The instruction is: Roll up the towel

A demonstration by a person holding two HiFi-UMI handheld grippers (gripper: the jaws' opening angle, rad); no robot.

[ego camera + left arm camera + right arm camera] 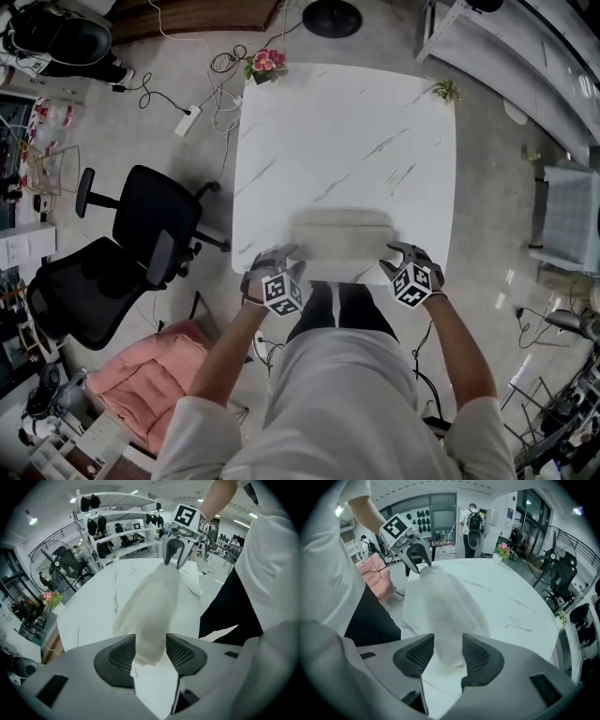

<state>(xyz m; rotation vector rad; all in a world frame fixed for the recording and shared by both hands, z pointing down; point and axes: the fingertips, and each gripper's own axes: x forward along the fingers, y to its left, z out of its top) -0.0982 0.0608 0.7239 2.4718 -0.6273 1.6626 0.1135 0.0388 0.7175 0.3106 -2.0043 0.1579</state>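
Observation:
A pale, partly rolled towel (342, 234) lies as a long bundle across the near part of the white marble table (347, 131). My left gripper (278, 256) is at the towel's left end and my right gripper (405, 253) at its right end, both pointing steeply down. In the left gripper view the towel (152, 606) runs away from my left gripper (151, 651) toward the right gripper (174, 555); its near end shows between open jaws. The right gripper view mirrors this: the towel's (450, 606) end sits between the right gripper's (447, 654) open jaws, with the left gripper (417, 555) beyond.
Two black office chairs (141, 234) and a pink cushion (141, 375) stand left of the table. A flower pot (265, 64) and a small plant (446, 91) sit on the table's far corners. Cables and a power strip (187, 120) lie on the floor. A person (474, 524) stands far back.

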